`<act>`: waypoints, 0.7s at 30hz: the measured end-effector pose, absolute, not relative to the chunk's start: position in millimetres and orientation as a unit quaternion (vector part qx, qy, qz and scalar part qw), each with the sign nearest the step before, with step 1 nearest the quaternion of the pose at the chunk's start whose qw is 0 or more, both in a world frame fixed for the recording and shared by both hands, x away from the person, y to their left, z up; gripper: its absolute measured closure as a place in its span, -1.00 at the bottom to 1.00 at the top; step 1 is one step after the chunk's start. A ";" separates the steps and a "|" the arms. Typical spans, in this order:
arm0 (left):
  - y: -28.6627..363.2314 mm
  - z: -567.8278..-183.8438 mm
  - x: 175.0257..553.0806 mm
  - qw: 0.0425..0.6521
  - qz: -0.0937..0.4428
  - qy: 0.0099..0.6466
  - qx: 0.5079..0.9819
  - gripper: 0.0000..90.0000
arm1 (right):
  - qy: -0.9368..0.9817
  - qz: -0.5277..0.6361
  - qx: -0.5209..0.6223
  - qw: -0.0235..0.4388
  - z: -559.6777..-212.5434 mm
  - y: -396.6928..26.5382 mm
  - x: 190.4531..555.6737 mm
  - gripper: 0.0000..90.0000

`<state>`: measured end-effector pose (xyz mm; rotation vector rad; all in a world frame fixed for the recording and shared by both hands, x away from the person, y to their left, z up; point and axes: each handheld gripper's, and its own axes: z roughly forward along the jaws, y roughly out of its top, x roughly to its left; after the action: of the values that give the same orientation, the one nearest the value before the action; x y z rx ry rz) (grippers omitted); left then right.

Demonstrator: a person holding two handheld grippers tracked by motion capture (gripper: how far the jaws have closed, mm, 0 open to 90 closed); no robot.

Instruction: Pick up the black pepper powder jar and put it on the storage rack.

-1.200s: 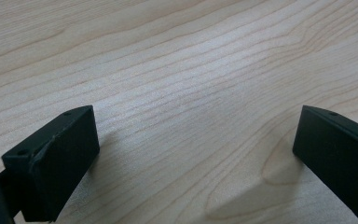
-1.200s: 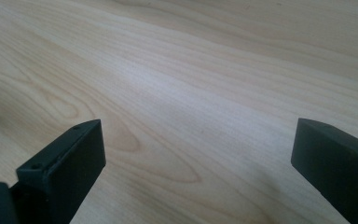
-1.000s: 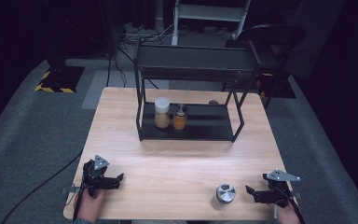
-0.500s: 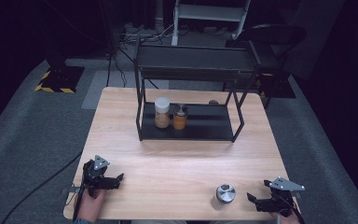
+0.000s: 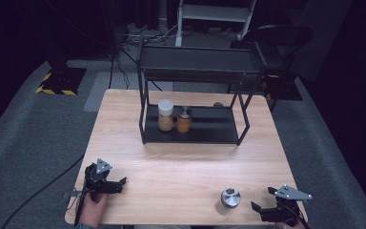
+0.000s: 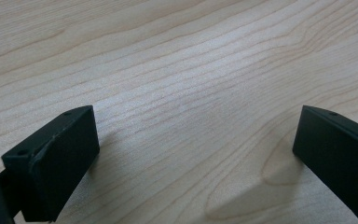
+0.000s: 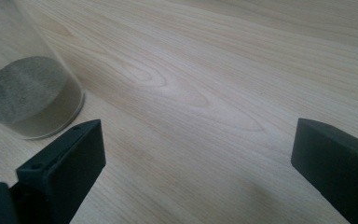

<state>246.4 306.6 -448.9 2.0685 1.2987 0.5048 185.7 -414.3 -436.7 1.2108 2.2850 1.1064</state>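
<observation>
My left gripper [image 5: 118,185] rests at the table's front left in a hand, jaws open and pointing right. In the left gripper view the left gripper [image 6: 196,121] has bare wood between its jaws. My right gripper [image 5: 261,198] sits open at the front right edge, pointing left. A small glass jar with a metal lid [image 5: 230,196] stands just left of it, outside the jaws. In the right gripper view the right gripper [image 7: 198,133] is wide open, and the jar's base [image 7: 28,95], holding grey powder, lies beyond its left jaw.
A black two-level wire rack [image 5: 195,131] stands at the back middle of the wooden table [image 5: 181,162]. On its lower shelf are a white-lidded jar [image 5: 165,115] and a smaller orange-filled jar [image 5: 184,120]. A dark chair [image 5: 276,40] stands behind the table.
My right gripper has drawn back toward the table's front edge, away from the rack, staying open. The left gripper and the jars have not moved.
</observation>
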 end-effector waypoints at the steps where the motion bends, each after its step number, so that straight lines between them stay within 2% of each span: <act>1: 306.6 -448.9 246.4 0.318 0.192 0.494 0.786 -1.00 | 0.802 0.389 0.423 0.163 -436.3 -413.7 184.5 -0.94; 21: 306.6 -448.8 246.4 0.318 0.192 0.494 0.786 -1.00 | 0.804 0.413 0.399 0.157 -429.1 -395.3 156.0 -0.94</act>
<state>246.4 306.6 -448.8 2.0689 1.2985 0.5048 156.0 -395.3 -429.1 1.1404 2.2998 1.1803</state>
